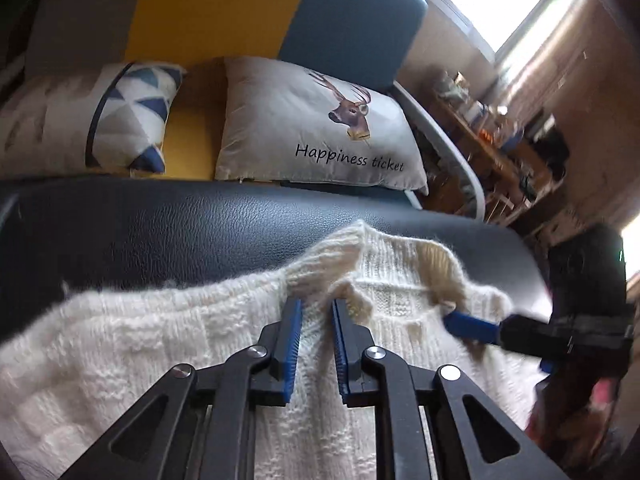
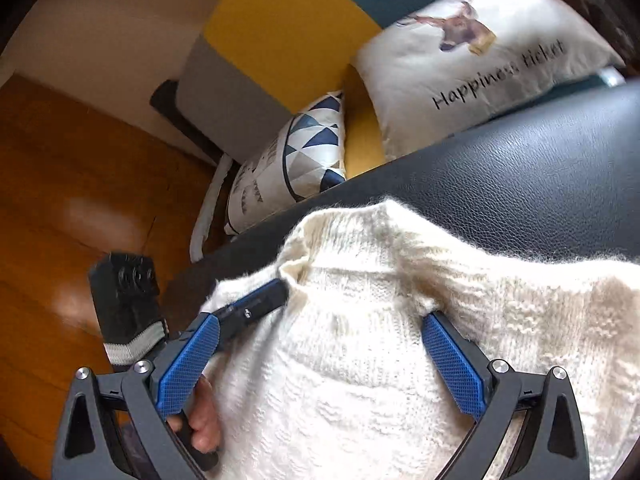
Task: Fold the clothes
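A cream knit sweater (image 1: pixel 180 344) lies on a black leather surface (image 1: pixel 160 228), its ribbed collar (image 1: pixel 436 264) toward the far side. My left gripper (image 1: pixel 317 303) holds a narrow gap with a bunch of knit near the collar pinched between its blue pads. The right wrist view shows that same left gripper (image 2: pixel 256 304) poking into a fold at the sweater's (image 2: pixel 360 380) left edge. My right gripper (image 2: pixel 320 320) stands wide open across the sweater, the right fingertip (image 2: pixel 434 320) tucked under a fold. From the left wrist view, only one blue finger (image 1: pixel 470 326) of it shows by the collar.
Behind the leather surface (image 2: pixel 540 168) are a deer cushion (image 1: pixel 320 128) reading "Happiness ticket" and a blue-triangle cushion (image 1: pixel 132 120) against a yellow and teal backrest. Wooden floor (image 2: pixel 60 184) lies to the left, a cluttered shelf (image 1: pixel 492 140) to the right. A hand (image 2: pixel 202 420) grips the left tool.
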A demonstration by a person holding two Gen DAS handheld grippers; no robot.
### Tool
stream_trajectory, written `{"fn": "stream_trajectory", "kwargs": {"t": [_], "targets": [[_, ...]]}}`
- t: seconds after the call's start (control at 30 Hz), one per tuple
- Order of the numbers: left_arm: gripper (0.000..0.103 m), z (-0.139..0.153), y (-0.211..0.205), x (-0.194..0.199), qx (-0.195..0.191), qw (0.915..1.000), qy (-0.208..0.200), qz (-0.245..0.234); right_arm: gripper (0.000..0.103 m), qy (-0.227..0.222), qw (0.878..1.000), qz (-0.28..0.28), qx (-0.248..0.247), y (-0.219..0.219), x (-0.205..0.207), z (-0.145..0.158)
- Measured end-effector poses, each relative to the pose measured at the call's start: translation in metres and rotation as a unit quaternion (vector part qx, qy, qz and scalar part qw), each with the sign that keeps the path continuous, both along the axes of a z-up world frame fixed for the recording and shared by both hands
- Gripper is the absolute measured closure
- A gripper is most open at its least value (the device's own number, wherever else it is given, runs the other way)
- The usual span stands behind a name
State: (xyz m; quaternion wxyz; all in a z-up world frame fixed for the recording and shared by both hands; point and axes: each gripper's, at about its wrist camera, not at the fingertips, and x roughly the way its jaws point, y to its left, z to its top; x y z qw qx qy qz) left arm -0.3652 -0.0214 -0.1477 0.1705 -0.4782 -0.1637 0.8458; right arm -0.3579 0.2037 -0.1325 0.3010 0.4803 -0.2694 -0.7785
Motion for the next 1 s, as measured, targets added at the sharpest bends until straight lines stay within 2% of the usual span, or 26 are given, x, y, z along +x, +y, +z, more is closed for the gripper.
{"fn": "stream_trajectory", "kwargs": {"t": [0.13, 0.2, 0.3, 0.37, 0.47, 0.63, 0.7, 0.8, 0.87, 1.0], "targets": [[0.086, 0.009, -0.001, 0.014, -0.014, 0.9997, -0.011, 0.019, 0.000, 0.006, 1.000, -0.015, 0.019, 0.004, 0.017, 0.012], [0.084, 0.019, -0.002, 0.031, -0.020, 0.9993, -0.007, 0.029, 0.000, 0.022, 0.999, -0.030, 0.010, 0.026, 0.040, 0.022], [0.083, 0.025, -0.005, 0.067, -0.010, 0.9996, 0.003, 0.026, 0.000, 0.038, 0.996, -0.080, -0.009, 0.085, 0.091, 0.037], [0.083, 0.024, -0.006, 0.096, -0.006, 0.9997, 0.005, 0.023, 0.000, 0.036, 0.989, -0.143, -0.011, 0.131, 0.133, 0.038], [0.083, 0.020, -0.005, 0.132, -0.005, 0.9996, 0.004, 0.026, 0.000, 0.019, 0.965, -0.263, 0.005, 0.220, 0.203, 0.038], [0.082, 0.012, 0.003, 0.180, -0.033, 0.9991, 0.001, 0.028, 0.000, -0.029, 0.895, -0.444, 0.019, 0.343, 0.306, 0.024], [0.082, 0.006, 0.007, 0.191, -0.046, 0.9987, -0.005, 0.022, 0.000, -0.043, 0.873, -0.485, -0.001, 0.375, 0.330, 0.011], [0.082, 0.004, 0.011, 0.200, -0.062, 0.9979, -0.002, 0.017, 0.000, -0.040, 0.847, -0.526, -0.074, 0.410, 0.349, -0.010], [0.082, 0.005, 0.013, 0.202, -0.071, 0.9974, -0.002, 0.015, 0.000, -0.029, 0.830, -0.547, -0.106, 0.419, 0.352, -0.019], [0.082, 0.005, 0.015, 0.203, -0.075, 0.9970, -0.002, 0.020, 0.000, -0.022, 0.828, -0.553, -0.085, 0.423, 0.335, -0.013]]}}
